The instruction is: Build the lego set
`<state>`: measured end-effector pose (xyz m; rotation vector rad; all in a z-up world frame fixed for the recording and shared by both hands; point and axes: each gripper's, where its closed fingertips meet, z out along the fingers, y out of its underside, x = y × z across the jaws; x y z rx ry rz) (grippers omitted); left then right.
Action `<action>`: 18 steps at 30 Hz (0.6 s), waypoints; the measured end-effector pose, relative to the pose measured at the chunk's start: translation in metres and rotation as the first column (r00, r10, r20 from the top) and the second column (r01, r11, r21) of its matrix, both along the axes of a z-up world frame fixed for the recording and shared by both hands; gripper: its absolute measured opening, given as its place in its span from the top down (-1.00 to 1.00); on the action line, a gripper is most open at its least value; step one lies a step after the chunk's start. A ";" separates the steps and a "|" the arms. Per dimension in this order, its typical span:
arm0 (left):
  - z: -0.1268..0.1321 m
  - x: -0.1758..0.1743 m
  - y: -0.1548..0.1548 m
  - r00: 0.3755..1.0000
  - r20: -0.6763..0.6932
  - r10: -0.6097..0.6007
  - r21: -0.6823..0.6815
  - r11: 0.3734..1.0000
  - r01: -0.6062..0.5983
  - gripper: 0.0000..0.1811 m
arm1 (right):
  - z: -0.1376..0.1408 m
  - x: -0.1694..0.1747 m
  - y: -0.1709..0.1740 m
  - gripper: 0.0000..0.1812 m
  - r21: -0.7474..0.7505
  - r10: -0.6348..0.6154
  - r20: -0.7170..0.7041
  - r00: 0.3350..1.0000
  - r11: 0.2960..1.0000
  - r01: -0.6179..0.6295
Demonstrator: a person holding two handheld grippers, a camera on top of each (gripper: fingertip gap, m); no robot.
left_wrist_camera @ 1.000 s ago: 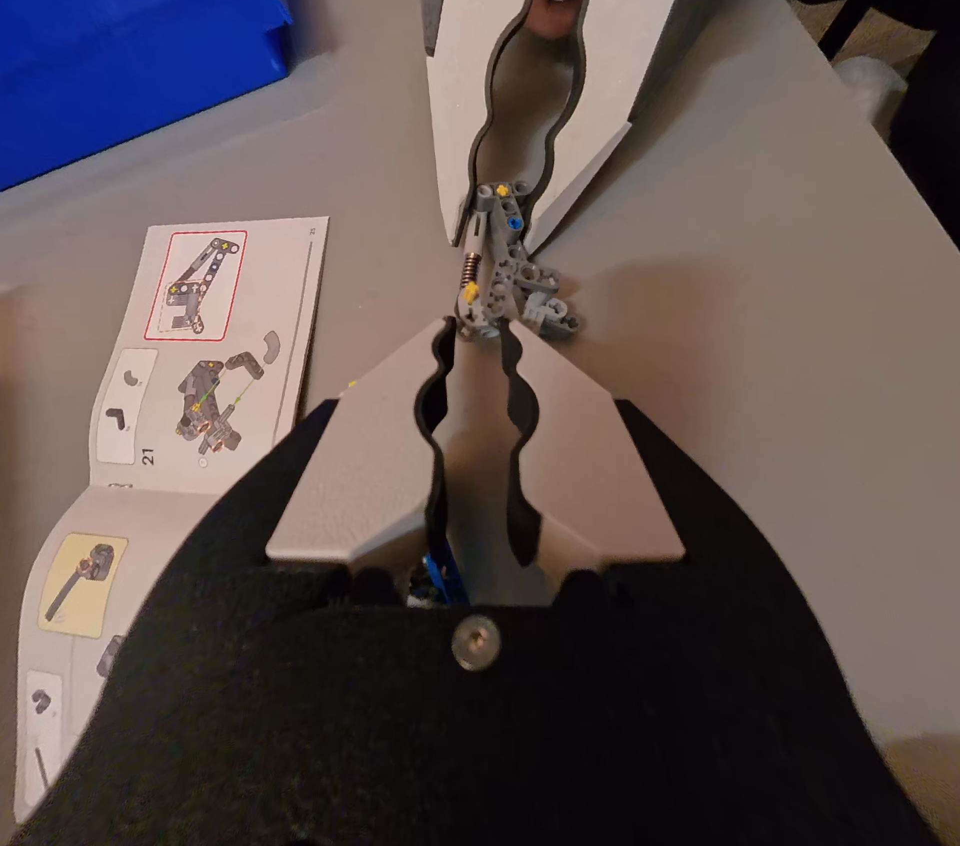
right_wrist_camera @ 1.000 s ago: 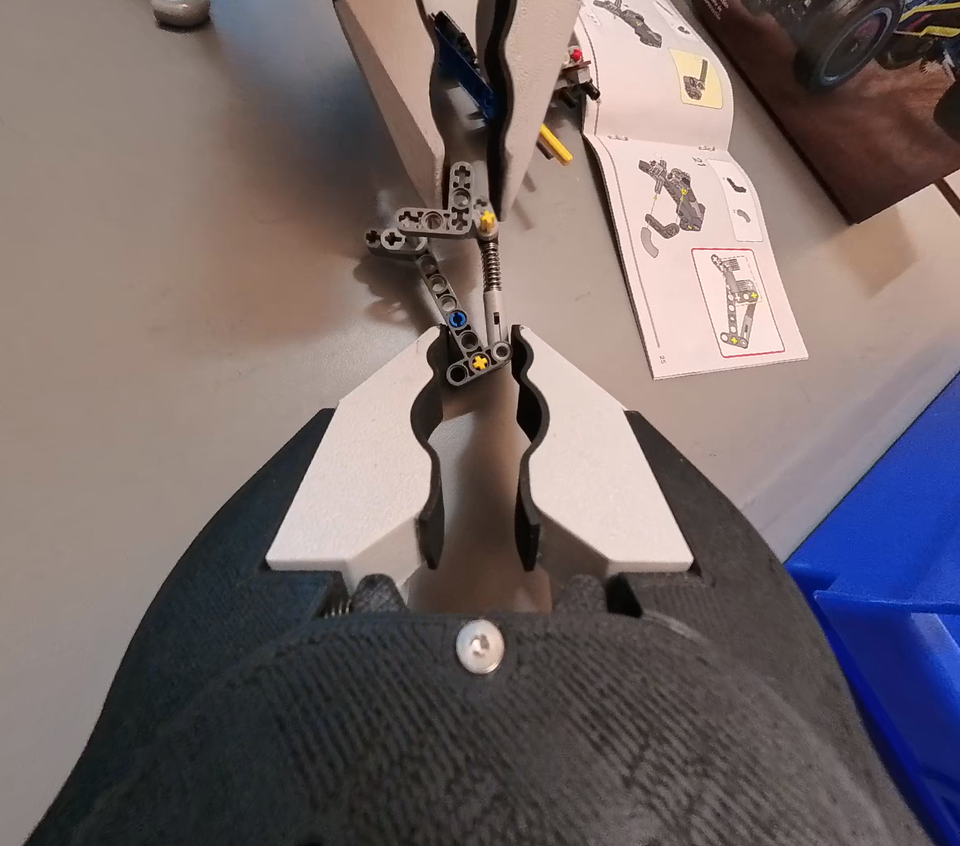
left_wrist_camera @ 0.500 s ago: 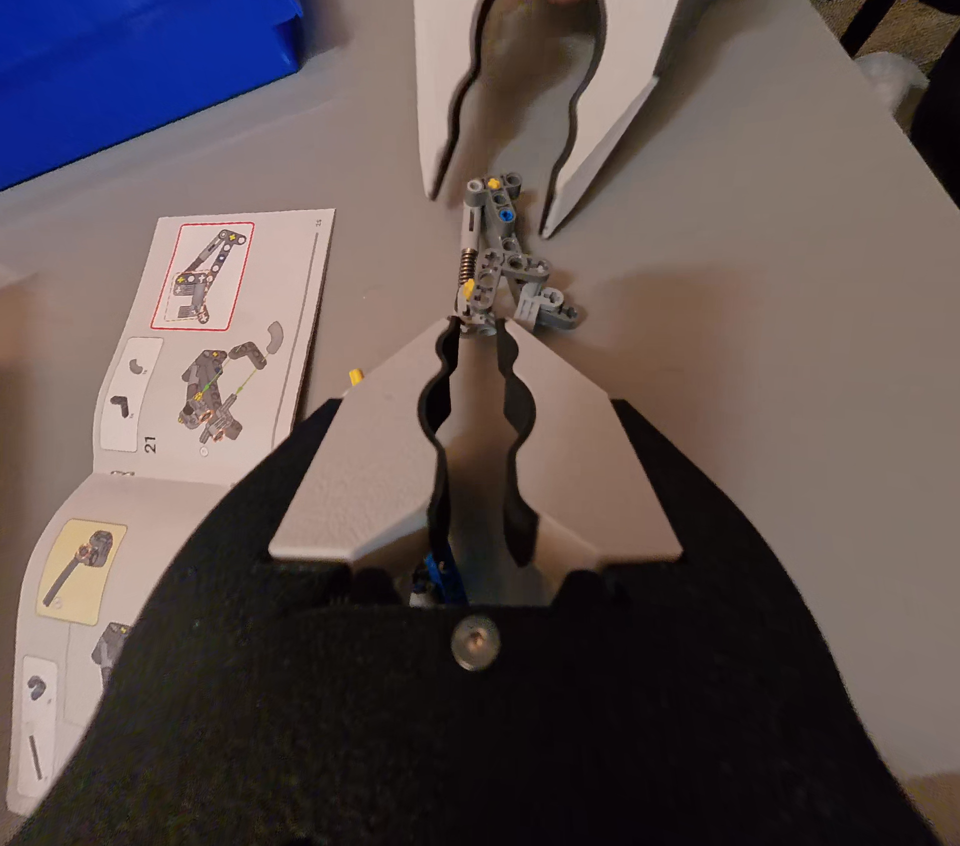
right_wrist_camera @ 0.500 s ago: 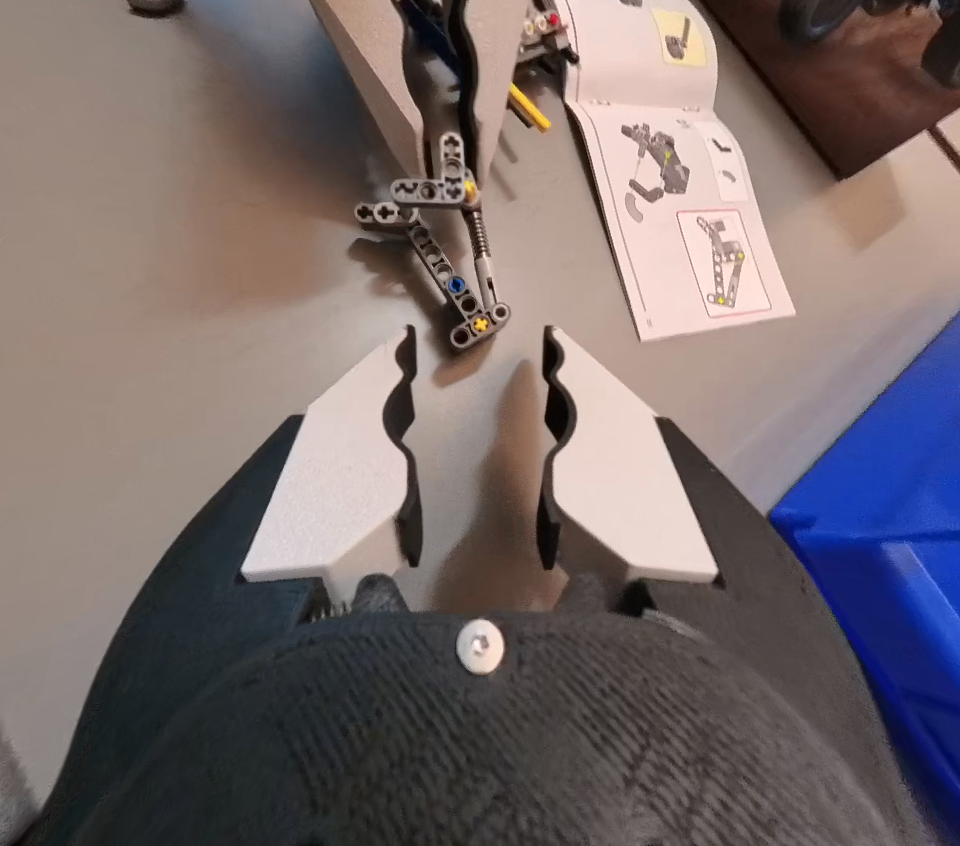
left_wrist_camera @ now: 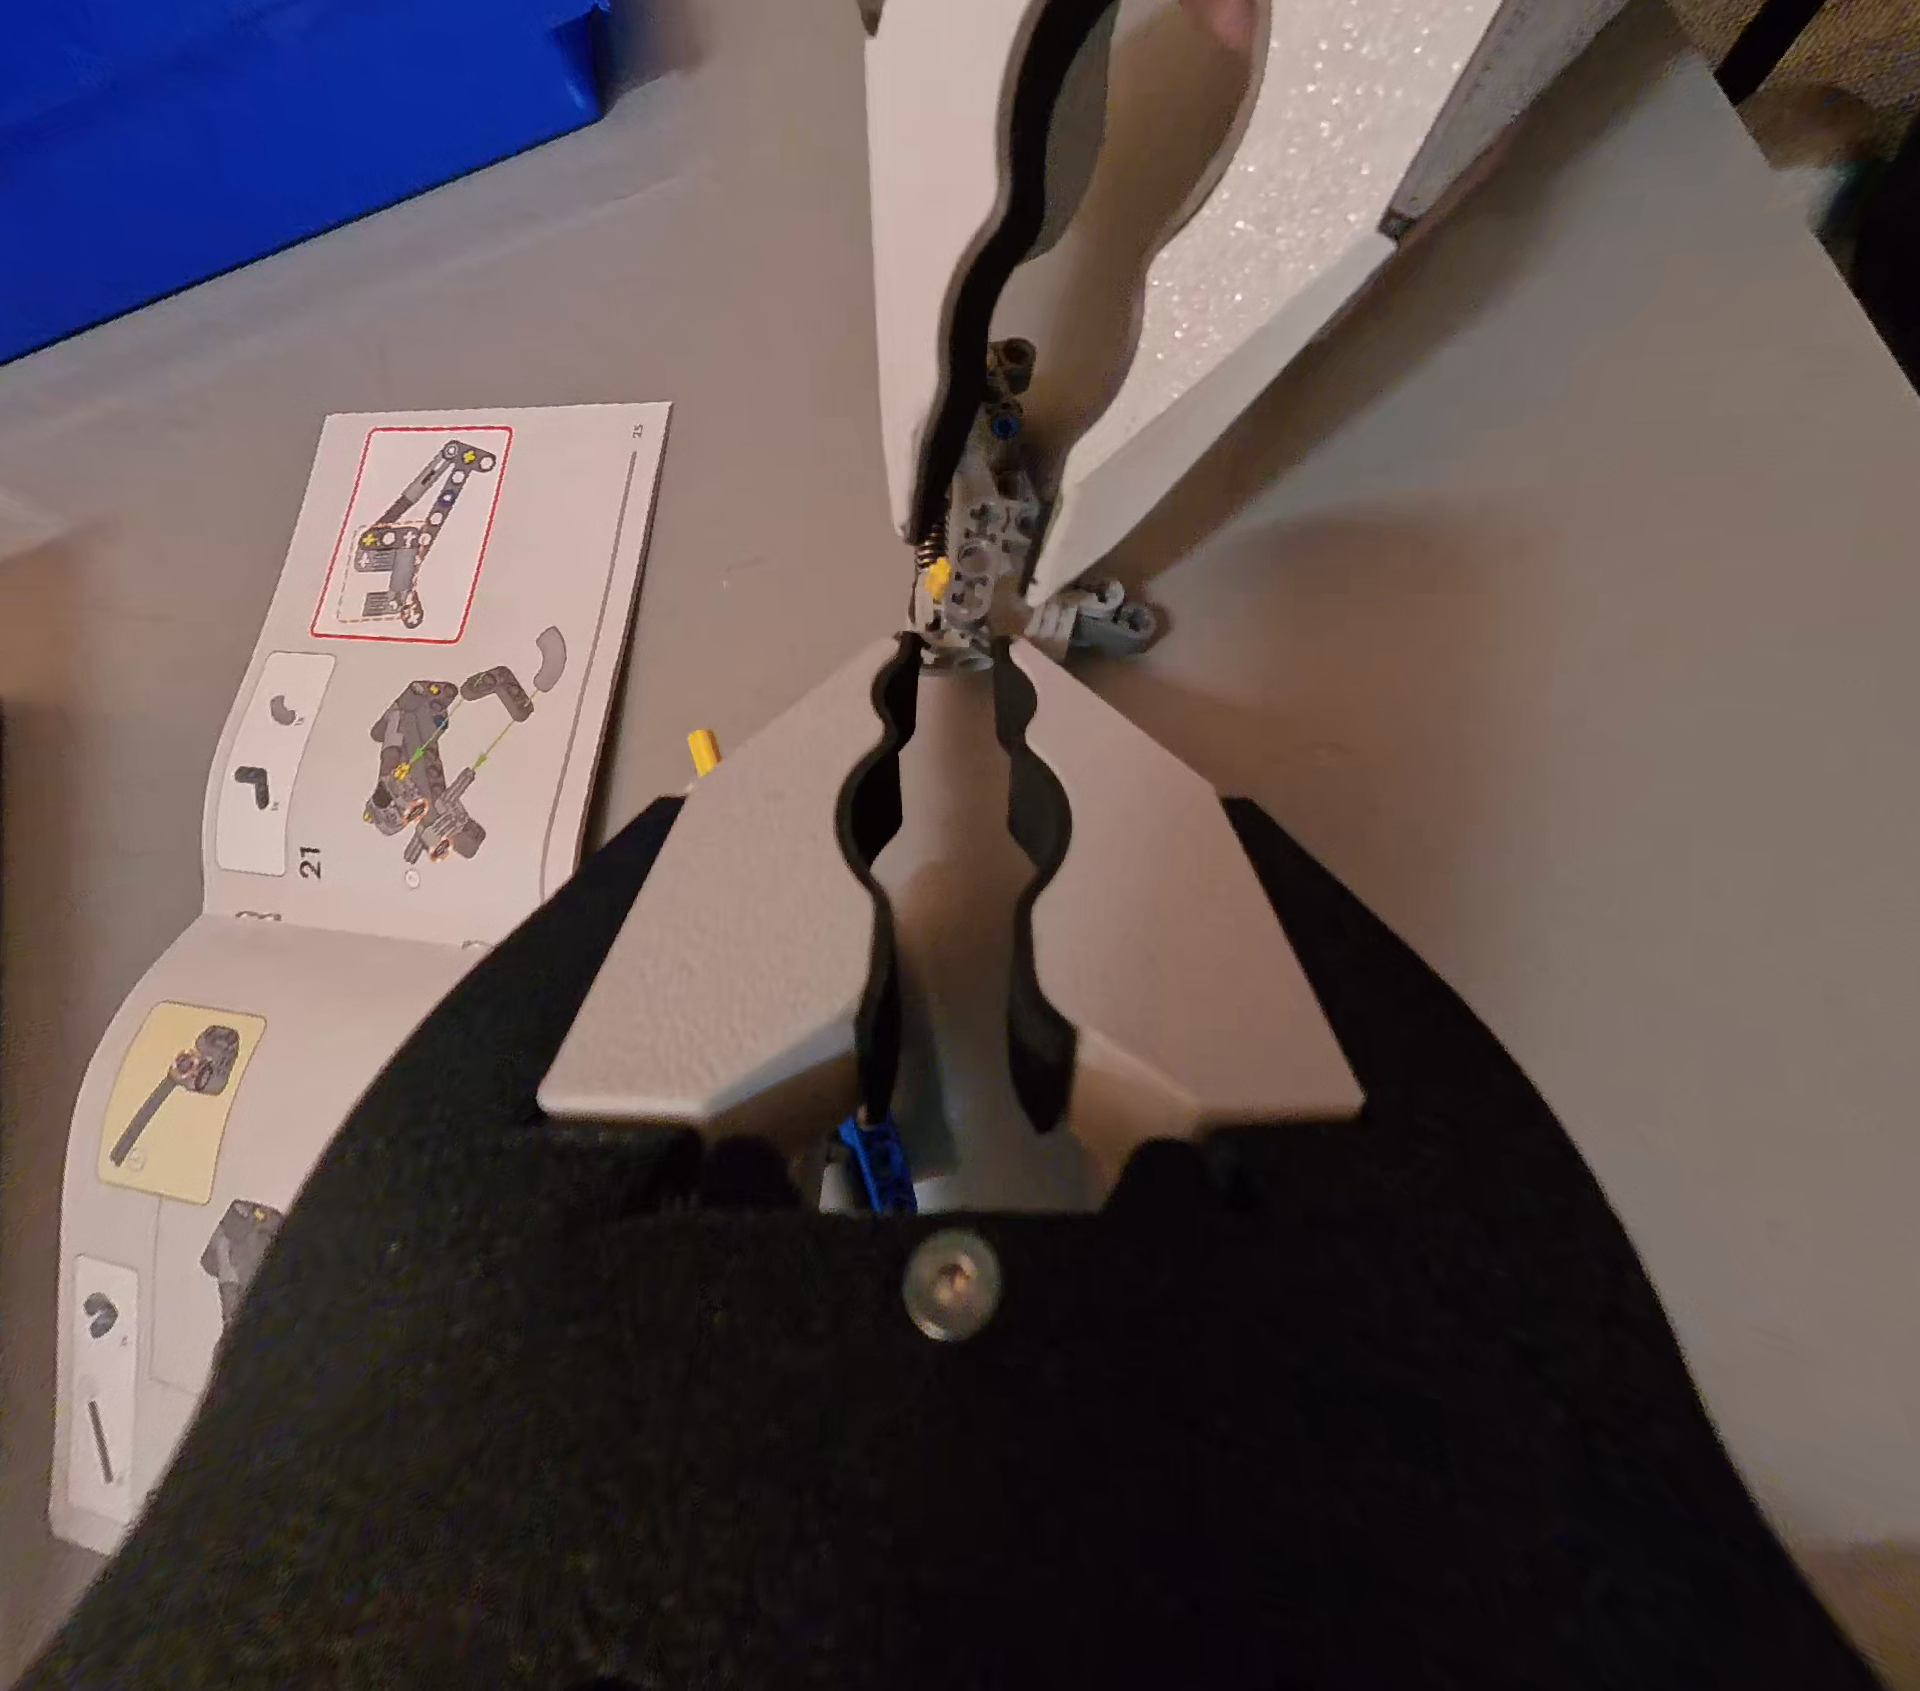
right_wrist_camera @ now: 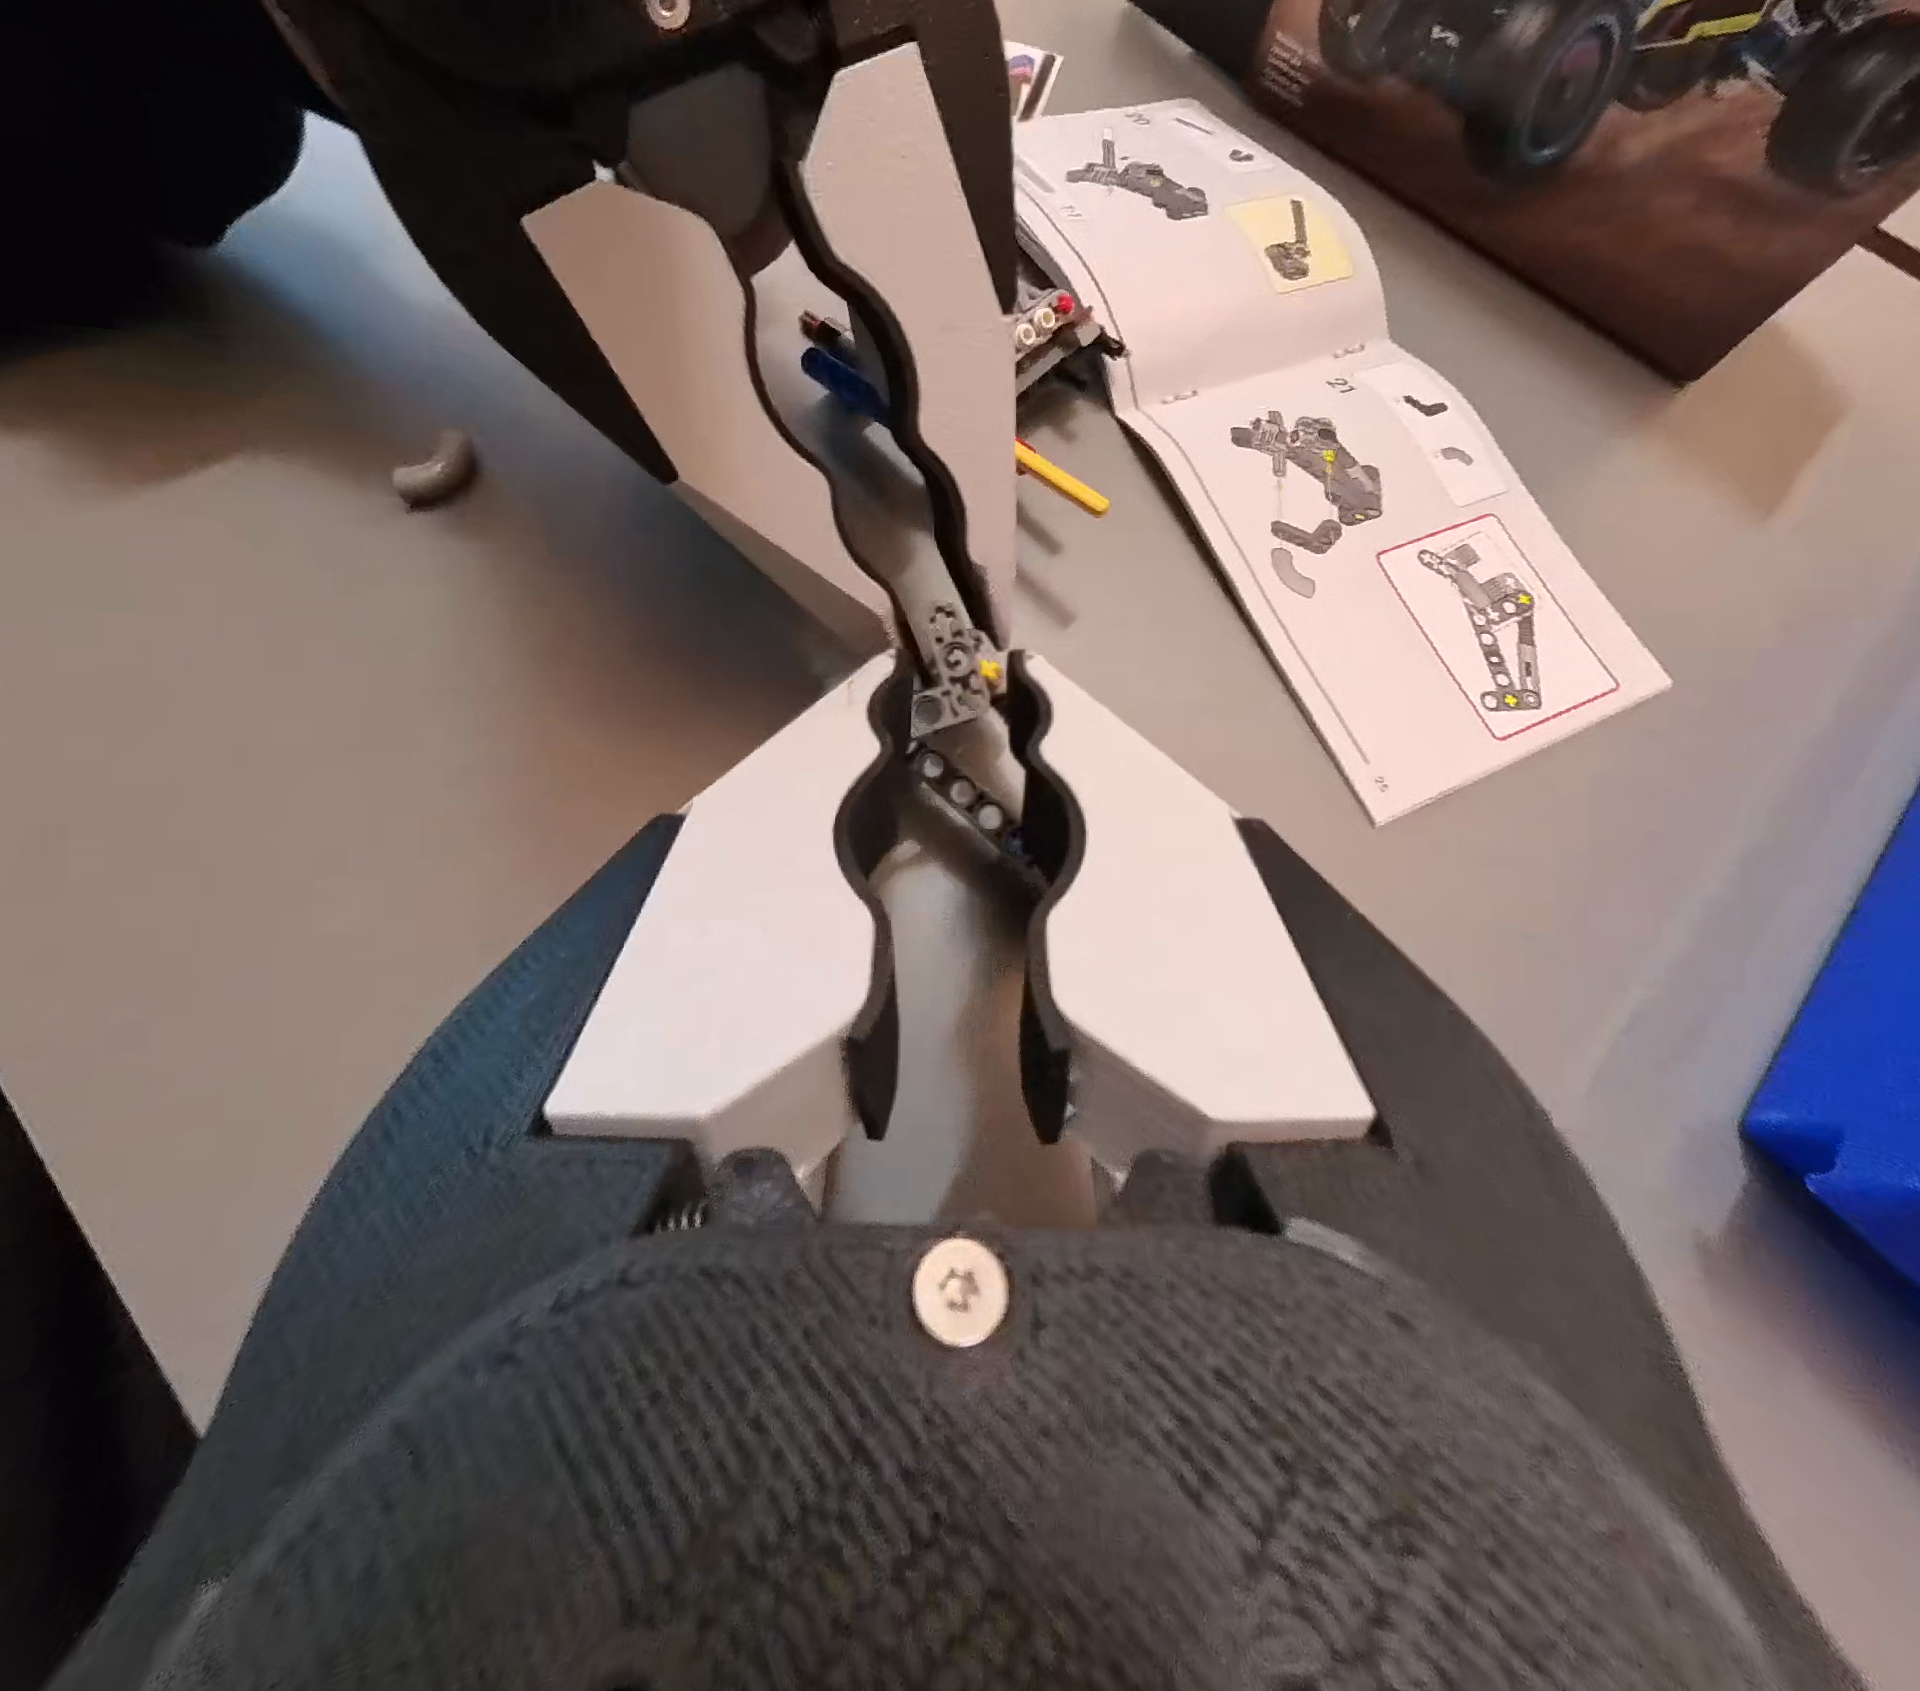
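A grey lego assembly of beams, with a spring shock absorber, yellow axle ends and a blue pin, is held between both grippers above the grey table. My left gripper is shut on its near end. My right gripper comes in from the top, its fingers closed along the assembly's sides. In the right wrist view the assembly sits between my right gripper's tips, with a beam running back inside the jaws. The left gripper meets it from above.
An open instruction booklet lies left, also in the right wrist view. A small grey connector lies by the tips. A blue bin, the set's box, a yellow axle, a blue part and a curved grey piece are around. Both grippers' tips are close together, under 4 cm apart.
My right gripper let go of the assembly's end and opened, then moved forward and closed around it farther along. The assembly turned on edge. The left gripper kept its hold.
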<state>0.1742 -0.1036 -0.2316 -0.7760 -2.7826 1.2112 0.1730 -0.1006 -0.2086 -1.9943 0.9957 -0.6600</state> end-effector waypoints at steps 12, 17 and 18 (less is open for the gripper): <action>0.003 0.004 0.004 1.000 0.010 -0.023 -0.019 1.000 0.023 0.88 | 0.000 -0.003 -0.003 0.94 -0.049 0.008 -0.005 1.000 0.999 -0.009; 0.003 0.002 0.005 0.999 0.015 -0.042 -0.014 0.999 0.042 0.88 | -0.001 -0.003 -0.004 0.94 -0.055 0.011 0.002 1.000 0.998 -0.011; 0.003 0.002 0.006 0.999 0.017 -0.044 -0.013 0.999 0.044 0.88 | -0.001 -0.003 -0.004 0.94 -0.055 0.011 0.002 1.000 0.998 -0.011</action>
